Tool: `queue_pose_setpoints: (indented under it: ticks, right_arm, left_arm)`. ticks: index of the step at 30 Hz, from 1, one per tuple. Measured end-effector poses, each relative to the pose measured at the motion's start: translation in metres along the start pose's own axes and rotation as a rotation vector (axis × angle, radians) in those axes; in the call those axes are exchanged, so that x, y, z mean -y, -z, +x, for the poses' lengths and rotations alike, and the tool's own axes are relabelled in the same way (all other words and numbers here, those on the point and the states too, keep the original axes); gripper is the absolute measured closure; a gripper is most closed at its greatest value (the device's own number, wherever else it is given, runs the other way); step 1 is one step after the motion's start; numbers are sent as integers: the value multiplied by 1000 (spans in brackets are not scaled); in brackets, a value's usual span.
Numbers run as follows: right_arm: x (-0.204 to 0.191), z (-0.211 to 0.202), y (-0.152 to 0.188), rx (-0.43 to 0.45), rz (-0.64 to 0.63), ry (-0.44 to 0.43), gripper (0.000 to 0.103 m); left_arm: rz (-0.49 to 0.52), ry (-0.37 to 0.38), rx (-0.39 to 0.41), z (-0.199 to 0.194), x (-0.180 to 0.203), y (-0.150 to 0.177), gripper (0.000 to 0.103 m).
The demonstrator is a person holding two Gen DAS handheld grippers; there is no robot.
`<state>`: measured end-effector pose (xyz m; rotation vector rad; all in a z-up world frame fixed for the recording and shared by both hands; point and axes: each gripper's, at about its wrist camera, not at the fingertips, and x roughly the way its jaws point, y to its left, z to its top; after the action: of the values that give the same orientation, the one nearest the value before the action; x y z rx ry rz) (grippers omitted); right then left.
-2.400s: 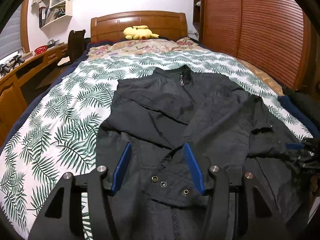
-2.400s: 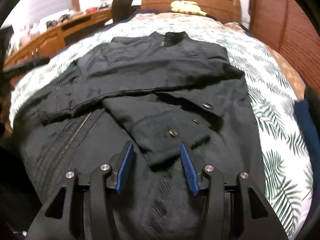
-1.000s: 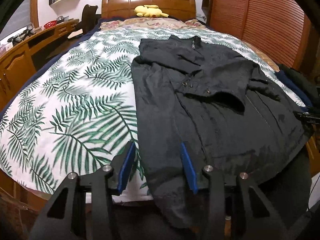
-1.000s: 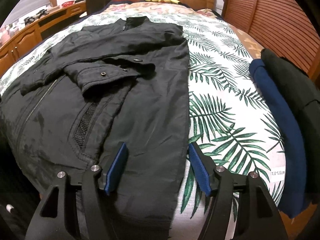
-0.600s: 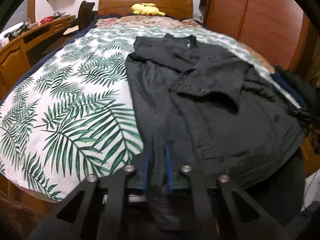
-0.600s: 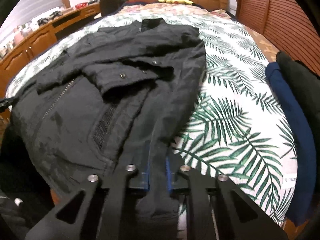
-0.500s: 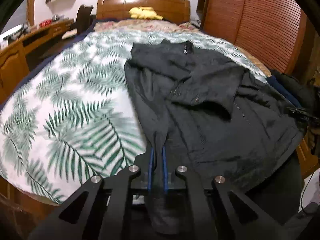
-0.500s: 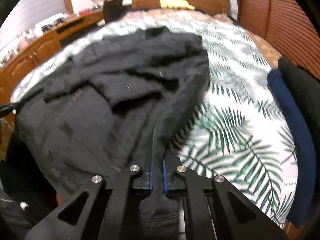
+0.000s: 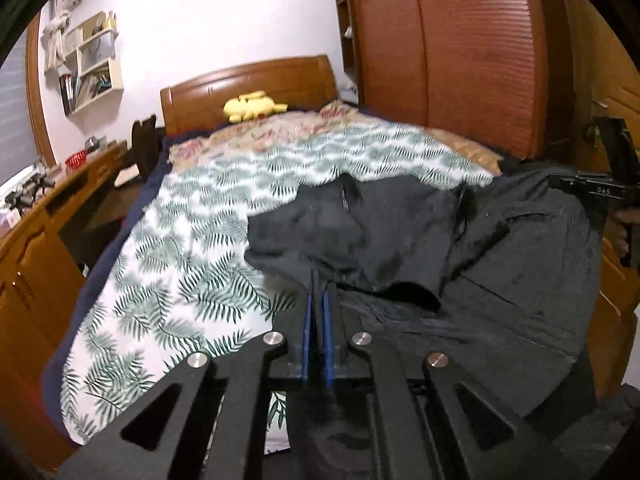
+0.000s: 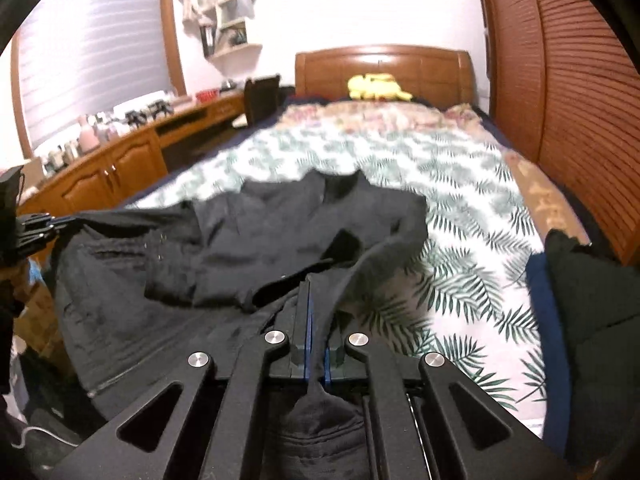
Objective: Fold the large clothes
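Left gripper (image 9: 316, 300), left wrist view: blue pads clamped on the near hem of the black jacket (image 9: 400, 236), which hung raised off the palm-print bedspread (image 9: 192, 264), collar toward the headboard (image 9: 248, 84). Right gripper (image 9: 592, 188) visible at the far edge, apparently pinching the other hem corner; blurred there.

Right wrist view: right gripper (image 10: 316, 292) closed on jacket fabric; folded clothes (image 10: 576, 300) lay at the right bed edge.

Left gripper (image 9: 316, 300), black two-finger with blue pads, is clamped tight on a fold of black fabric, pointing forward and slightly down; right gripper (image 10: 316, 300), same build, is likewise closed on black fabric, pitched slightly down.
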<state>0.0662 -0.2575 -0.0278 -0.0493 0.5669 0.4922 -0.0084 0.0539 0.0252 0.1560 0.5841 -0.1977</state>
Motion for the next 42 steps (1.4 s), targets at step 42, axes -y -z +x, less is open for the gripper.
queue_pose_setpoints:
  ticks: [42]
  right_arm:
    - [107, 238, -83, -175, 89, 250, 64]
  left_arm:
    - [-218, -83, 75, 161, -81, -75, 86]
